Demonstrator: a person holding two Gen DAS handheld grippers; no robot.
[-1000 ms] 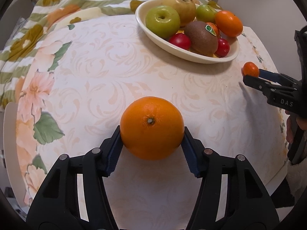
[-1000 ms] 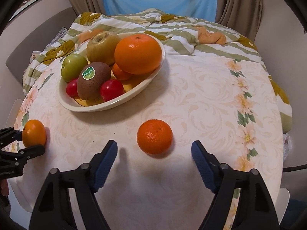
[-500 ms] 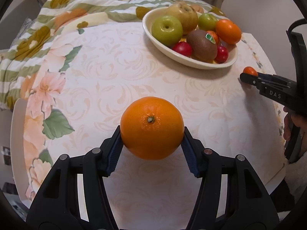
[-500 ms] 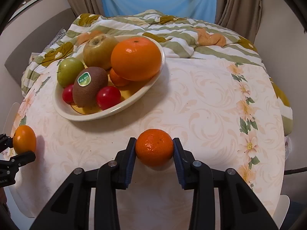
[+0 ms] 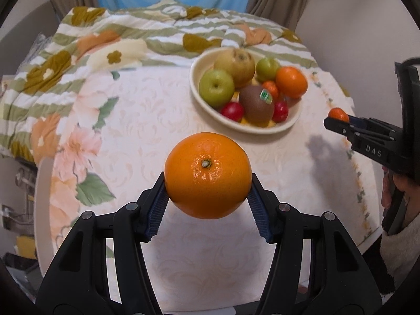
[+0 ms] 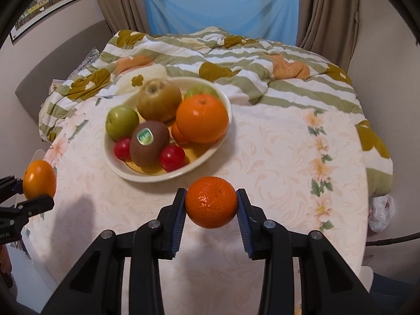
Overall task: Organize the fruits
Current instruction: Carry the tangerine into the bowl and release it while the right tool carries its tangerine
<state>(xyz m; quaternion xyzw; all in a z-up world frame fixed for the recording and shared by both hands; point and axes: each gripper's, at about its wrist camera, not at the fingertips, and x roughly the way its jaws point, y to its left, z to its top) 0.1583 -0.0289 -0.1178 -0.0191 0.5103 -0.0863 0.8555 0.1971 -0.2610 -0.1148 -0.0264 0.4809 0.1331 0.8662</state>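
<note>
My left gripper (image 5: 207, 204) is shut on a large orange (image 5: 207, 174) and holds it above the table; it also shows at the left edge of the right wrist view (image 6: 39, 179). My right gripper (image 6: 211, 214) is shut on a small mandarin (image 6: 211, 202), lifted off the table; it shows at the right of the left wrist view (image 5: 338, 114). A cream bowl (image 6: 168, 177) beyond both holds a pear, green apples, a kiwi with a sticker, small red fruits and an orange (image 6: 201, 122).
The round table (image 6: 275, 157) has a pale floral cloth. A striped flowered blanket (image 6: 236, 52) lies bunched along its far side. Curtains and a blue sheet hang behind. A white chair back (image 5: 43, 210) stands at the table's left.
Both grippers have risen with their fruit. The mandarin, on the table and free one second ago, is gripped and lifted. The bowl looks farther away.
</note>
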